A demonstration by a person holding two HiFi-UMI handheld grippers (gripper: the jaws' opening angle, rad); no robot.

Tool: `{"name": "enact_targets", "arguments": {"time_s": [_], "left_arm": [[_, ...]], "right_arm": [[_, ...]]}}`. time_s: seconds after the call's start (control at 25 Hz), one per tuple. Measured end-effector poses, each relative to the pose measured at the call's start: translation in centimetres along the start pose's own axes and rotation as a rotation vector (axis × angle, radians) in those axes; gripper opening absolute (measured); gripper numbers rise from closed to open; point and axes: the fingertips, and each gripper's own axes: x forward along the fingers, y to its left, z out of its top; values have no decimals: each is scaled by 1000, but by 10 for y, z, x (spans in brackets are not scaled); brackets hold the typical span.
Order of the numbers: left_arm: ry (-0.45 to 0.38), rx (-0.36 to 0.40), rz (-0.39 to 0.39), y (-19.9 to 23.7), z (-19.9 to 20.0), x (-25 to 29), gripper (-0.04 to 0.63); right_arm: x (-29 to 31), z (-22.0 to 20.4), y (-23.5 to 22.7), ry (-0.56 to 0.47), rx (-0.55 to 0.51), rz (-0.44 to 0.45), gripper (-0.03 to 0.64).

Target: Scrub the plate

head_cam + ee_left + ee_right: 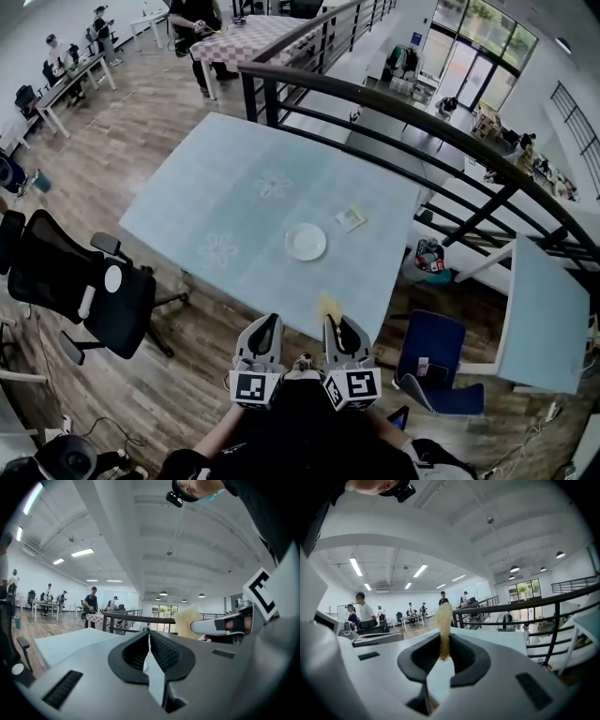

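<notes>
Room: wide hall with a wood floor; a dark railing [394, 108] runs behind the table [216, 202], and people sit at far desks, none near my work.
Table: pale blue, with nothing on it but the plate and a small pale packet [352, 217] just beside the plate.
Plate: the plate [306, 241] is white and lies flat on the table's right half, well apart from both tongs. I can make out nothing in it, and any dirt is too small for me to tell.
Left tongs: the left tongs [149, 639] are pressed together on nothing. I hold them close to the body, short of the table's near edge, and I judge they are kept free to steady the plate.
Right tongs: the right tongs [443, 645] are beside the left and pinch a yellow sponge [443, 619].
Sponge: it stands upright past the tips, so its free end can meet the plate.
Stage: as I read it, scrubbing is not yet begun, and I must reach forward first.
</notes>
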Motion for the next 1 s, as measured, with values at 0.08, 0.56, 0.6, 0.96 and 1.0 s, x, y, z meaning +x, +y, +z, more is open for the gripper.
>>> {"name": "enact_targets", "arguments": {"time_s": [0.08, 0.56, 0.6, 0.96, 1.0], "left_arm": [[-4, -15, -28, 0, 4, 11, 21], [12, 20, -338, 0, 14, 97, 21], [14, 22, -364, 4, 17, 104, 21], [10, 41, -519, 62, 34, 160, 21], [10, 42, -532, 69, 33, 162, 21]], "right_arm": [[3, 3, -4, -8, -6, -19, 57], [37, 11, -41, -28, 57, -318, 57], [42, 11, -40, -31, 66, -339, 57], [114, 30, -10, -41, 48, -439, 57], [121, 28, -5, -40, 48, -449, 57]]}}
